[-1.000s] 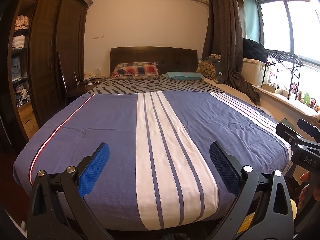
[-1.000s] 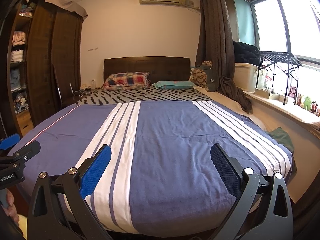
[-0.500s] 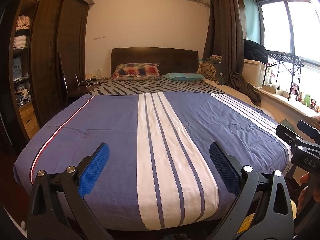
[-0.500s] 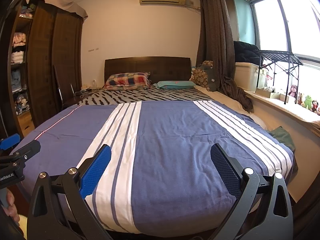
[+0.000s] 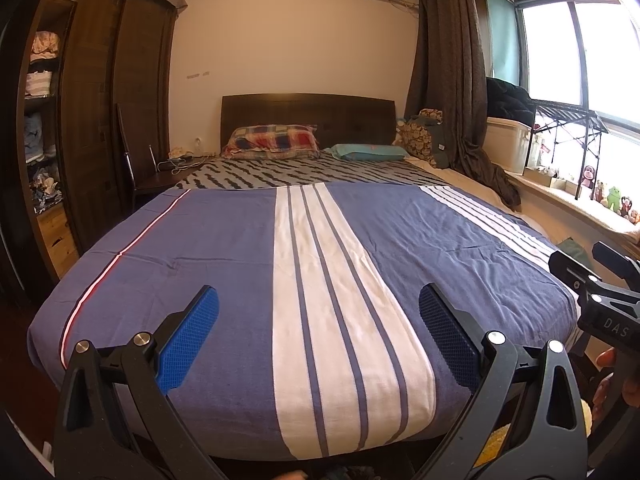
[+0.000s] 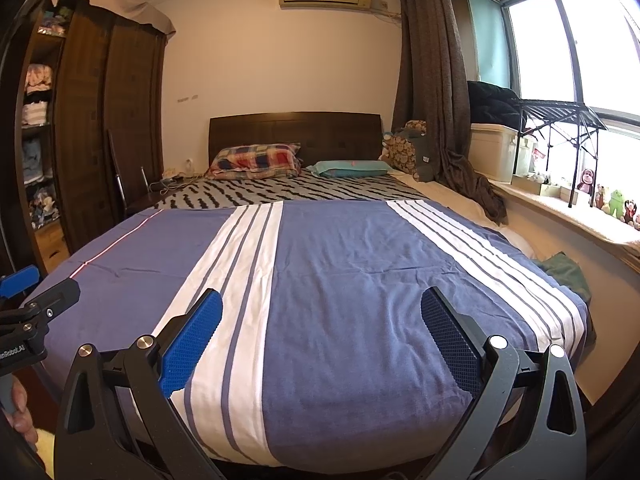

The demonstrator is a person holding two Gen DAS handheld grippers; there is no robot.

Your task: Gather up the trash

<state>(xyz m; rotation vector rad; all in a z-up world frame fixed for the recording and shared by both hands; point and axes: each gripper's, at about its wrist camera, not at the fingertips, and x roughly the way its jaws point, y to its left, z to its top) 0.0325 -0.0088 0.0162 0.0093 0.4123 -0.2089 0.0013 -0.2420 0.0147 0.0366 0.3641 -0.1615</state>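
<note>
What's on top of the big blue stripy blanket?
Nothing lies on the blue striped blanket; no trash shows there. Beyond it, a plaid pillow and a teal pillow rest on the zebra-patterned sheet. What is under the blanket is covered.

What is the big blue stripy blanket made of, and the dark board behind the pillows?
The blue striped blanket looks like soft woven cloth, probably cotton: matte, with small wrinkles and a draping edge. The headboard looks like dark wood or wood veneer with a slight sheen and square panel lines; which of the two, the pictures cannot tell.
</note>
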